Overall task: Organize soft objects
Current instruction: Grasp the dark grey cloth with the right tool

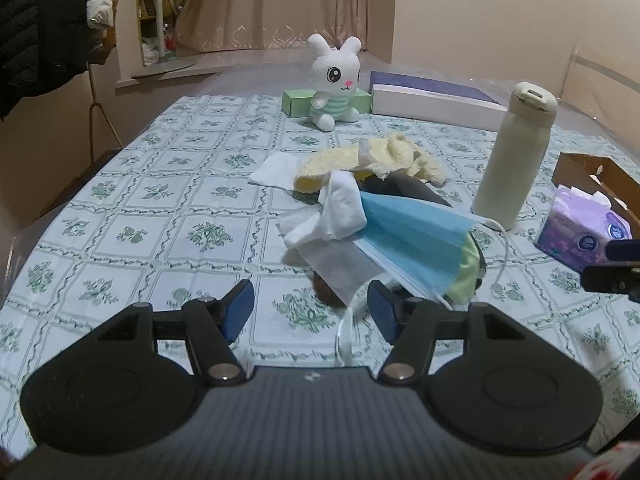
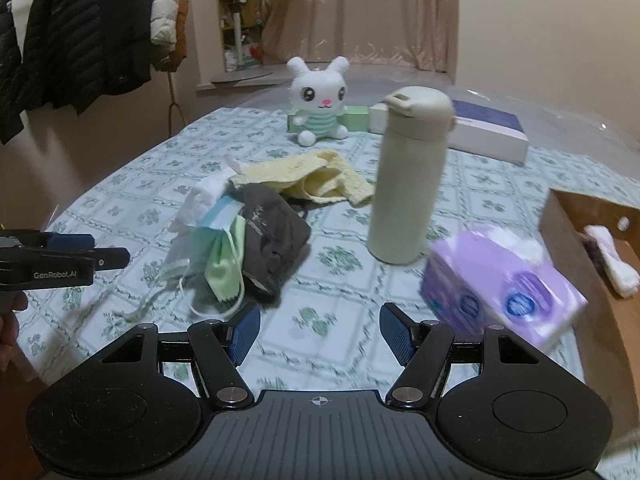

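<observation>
1. The left claw (image 1: pixel 311 312) stands released with nothing between its blue pads, poised low over the near edge of the pile of soft things (image 1: pixel 360 216). The right claw (image 2: pixel 319 332) is likewise released and empty, aimed at bare cloth between the pile and the purple tissue pack (image 2: pixel 500 292).
2. The pile lies mid-surface: a blue face mask (image 1: pixel 416 240) on top, crumpled white tissues (image 1: pixel 324 216) to its left, a pale green cloth (image 1: pixel 470 276) tucked under its near right corner, a dark grey cloth (image 2: pixel 272 240) beneath, and a yellow towel (image 1: pixel 380 160) on the far side. They overlap loosely, so I judge nothing is sorted yet.
3. Right of the pile a cream bottle (image 1: pixel 516 152) stands upright. The tissue pack sits near right, just beside an open brown box (image 2: pixel 592 240) that holds something white; the box is probably where the soft things go.
4. At the far side a white plush rabbit (image 1: pixel 336 84) sits against a green box (image 1: pixel 296 102), beside a flat white and blue box (image 1: pixel 432 100).
5. The surface (image 1: pixel 160 200) wears a pale cloth with green flowers. Beyond are beige curtains (image 1: pixel 280 0), and dark and white jackets (image 2: pixel 88 32) hang at far left.
</observation>
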